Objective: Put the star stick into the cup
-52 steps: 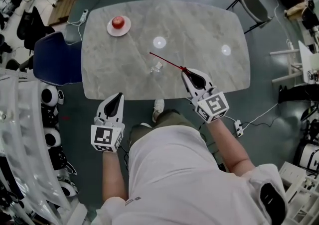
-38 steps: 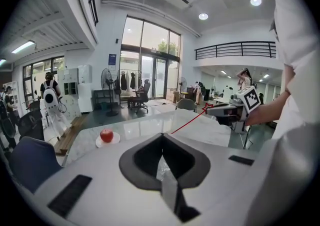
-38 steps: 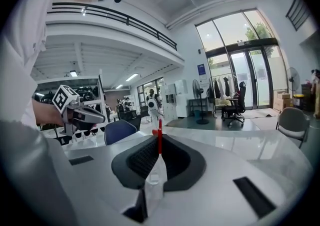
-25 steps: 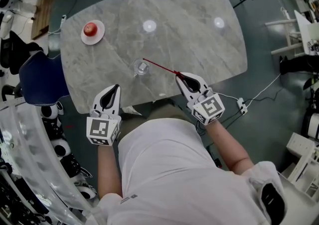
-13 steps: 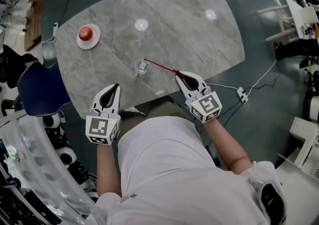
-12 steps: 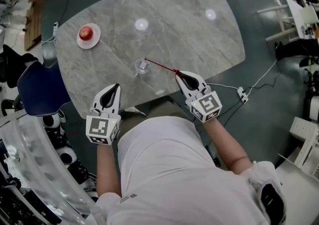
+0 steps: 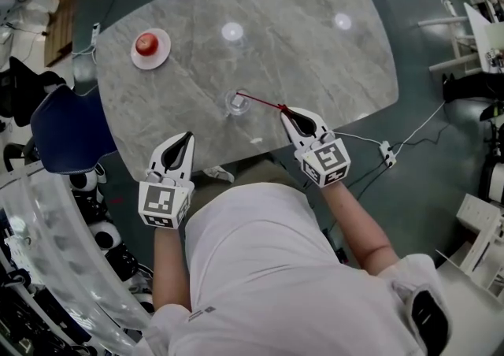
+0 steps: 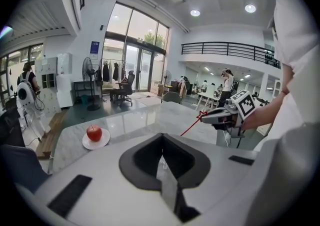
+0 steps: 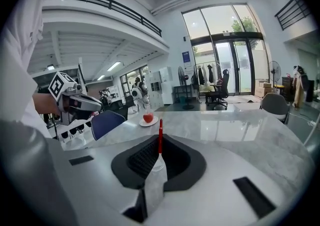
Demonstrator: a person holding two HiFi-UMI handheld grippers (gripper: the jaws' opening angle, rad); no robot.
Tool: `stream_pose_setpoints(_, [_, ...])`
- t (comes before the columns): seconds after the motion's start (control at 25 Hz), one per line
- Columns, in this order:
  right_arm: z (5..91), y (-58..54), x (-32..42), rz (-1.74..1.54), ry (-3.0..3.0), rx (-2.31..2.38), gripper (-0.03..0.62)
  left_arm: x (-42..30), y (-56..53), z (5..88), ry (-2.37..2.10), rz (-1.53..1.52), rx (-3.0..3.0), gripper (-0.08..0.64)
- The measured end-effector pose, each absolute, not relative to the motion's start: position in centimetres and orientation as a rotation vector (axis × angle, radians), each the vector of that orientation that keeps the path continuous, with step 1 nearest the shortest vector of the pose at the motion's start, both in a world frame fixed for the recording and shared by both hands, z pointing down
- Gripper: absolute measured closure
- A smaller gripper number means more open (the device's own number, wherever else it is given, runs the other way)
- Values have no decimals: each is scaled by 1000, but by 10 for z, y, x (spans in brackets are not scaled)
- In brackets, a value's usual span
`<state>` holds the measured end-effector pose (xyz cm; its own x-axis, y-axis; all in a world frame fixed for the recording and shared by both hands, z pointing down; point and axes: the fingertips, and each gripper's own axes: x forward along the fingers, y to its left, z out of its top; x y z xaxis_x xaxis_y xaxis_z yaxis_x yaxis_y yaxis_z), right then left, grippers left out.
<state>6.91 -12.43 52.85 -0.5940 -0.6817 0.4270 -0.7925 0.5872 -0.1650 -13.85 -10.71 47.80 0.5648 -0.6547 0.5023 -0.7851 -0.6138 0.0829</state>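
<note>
While a person in a white shirt stands at the near edge of a grey marble bench, a blue chair sits at the far left. On the bench's far left part, a red apple rests on a small white plate.

Next comes the left gripper. It is held on a bare forearm that reaches straight forward from the body. It hangs just off the bench's near edge and points toward the bench. Its jaws are pressed together with nothing between them.

Near the middle of the bench, close to the near edge, stands a clear cup. The thin red star stick slants from the cup to the right gripper. Its far tip lies over the cup's rim; whether it is inside cannot be told. The star end sits just in front of the jaws.

Those jaws are clamped on the stick. The right forearm comes in from the lower right, angled up and to the left, so the gripper points at the cup from over the bench's near edge.
</note>
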Motion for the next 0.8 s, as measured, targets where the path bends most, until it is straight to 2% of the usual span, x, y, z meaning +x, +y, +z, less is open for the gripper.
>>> stream_pose_setpoints(0.8, [544,-169,53,558,-2532,1095,557,-165,-107,486,-1308,620,2394,558])
